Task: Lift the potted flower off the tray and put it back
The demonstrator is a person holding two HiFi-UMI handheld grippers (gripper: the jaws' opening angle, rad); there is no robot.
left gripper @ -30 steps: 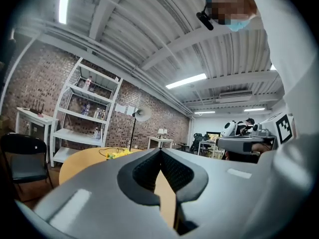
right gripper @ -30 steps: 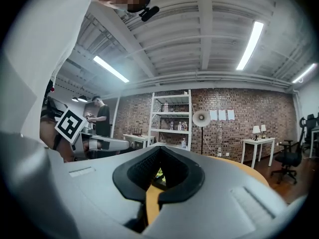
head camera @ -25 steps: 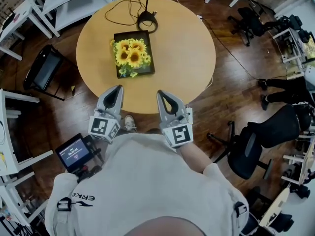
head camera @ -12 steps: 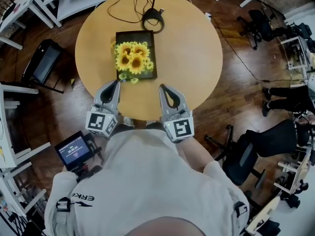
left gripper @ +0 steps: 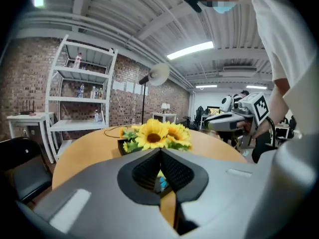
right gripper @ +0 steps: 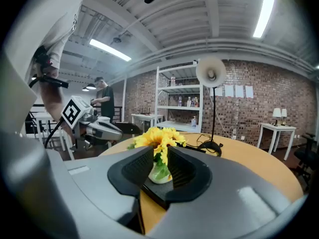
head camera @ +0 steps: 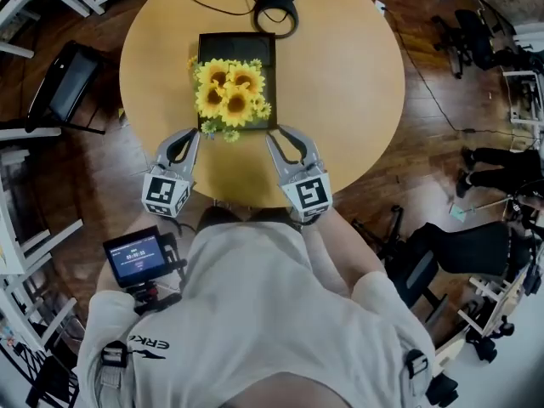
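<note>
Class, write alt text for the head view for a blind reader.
From above, a person's two grippers reach over a round wooden table toward potted sunflowers on a dark tray. The left gripper is shut; the right gripper, holding nothing, has just been opening its jaws.

I see the round wooden tabletop (head camera: 340, 83) carrying a dark rectangular tray (head camera: 242, 45) a little left of its centre, with the tray's long sides running from the near edge toward the far edge. The pot of yellow sunflowers (head camera: 229, 92) stands in the tray's near half (its blooms spill past the near-left corner). Behind the tray, at the tabletop's far edge, sits a black round lamp base (head camera: 278, 8). On the floor off the left edge stands a black chair (head camera: 64, 87). Well off the right edge is a black office chair (head camera: 450, 253).
</note>
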